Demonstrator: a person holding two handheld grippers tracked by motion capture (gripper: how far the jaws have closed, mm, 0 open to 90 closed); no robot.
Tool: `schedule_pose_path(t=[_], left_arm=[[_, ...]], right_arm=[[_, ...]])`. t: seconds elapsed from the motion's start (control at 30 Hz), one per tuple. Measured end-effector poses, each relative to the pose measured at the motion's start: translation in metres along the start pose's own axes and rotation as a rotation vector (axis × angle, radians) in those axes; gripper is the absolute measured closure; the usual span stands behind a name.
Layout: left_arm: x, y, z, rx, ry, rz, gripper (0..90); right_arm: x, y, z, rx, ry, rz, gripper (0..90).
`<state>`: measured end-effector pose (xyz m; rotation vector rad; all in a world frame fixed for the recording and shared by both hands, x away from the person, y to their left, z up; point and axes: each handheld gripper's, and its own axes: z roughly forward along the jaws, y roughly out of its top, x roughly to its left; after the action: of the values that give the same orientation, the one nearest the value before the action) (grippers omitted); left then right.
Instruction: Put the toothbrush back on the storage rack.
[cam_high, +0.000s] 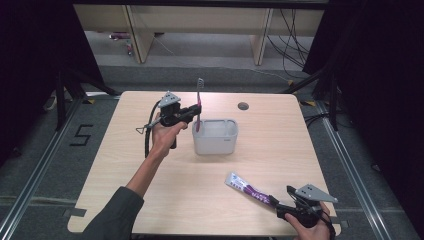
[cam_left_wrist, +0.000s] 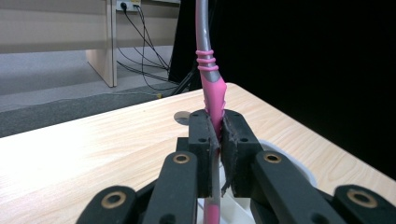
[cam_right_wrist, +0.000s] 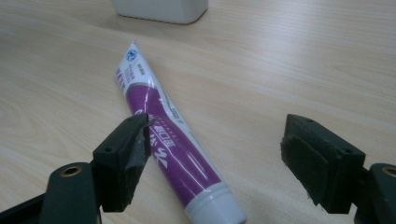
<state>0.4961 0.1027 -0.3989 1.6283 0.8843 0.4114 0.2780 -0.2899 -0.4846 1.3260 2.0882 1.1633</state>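
Left gripper (cam_high: 196, 111) clamped toothbrush (cam_left_wrist: 212, 93) upright above holder (cam_high: 215, 136); tip probably inside.

Right gripper (cam_right_wrist: 219, 158) gaped wide around toothpaste tube (cam_right_wrist: 163, 140); off-centre closing could push tube away.

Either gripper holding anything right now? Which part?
The left gripper is shut on the pink-and-grey toothbrush, clamped on its pink handle, upright over the white plastic holder. The right gripper is open, holding nothing, around the purple toothpaste tube.
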Motion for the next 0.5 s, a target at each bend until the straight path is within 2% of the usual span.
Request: schedule_pose_path(t=[0.4,0.47,0.5], left_arm=[[-0.001,-0.011,0.004,0.012,0.006,0.030,82.6],[0.000,-0.015,0.005,0.016,0.013,0.025,82.6],[0.001,-0.017,0.005,0.016,0.015,0.022,82.6]], right_arm=[[0.000,0.000,0.000,0.001,0.002,0.004,24.7],[0.000,0.000,0.000,0.007,-0.006,-0.006,24.8],[0.003,0.000,-0.001,0.018,0.008,0.042,24.8]])
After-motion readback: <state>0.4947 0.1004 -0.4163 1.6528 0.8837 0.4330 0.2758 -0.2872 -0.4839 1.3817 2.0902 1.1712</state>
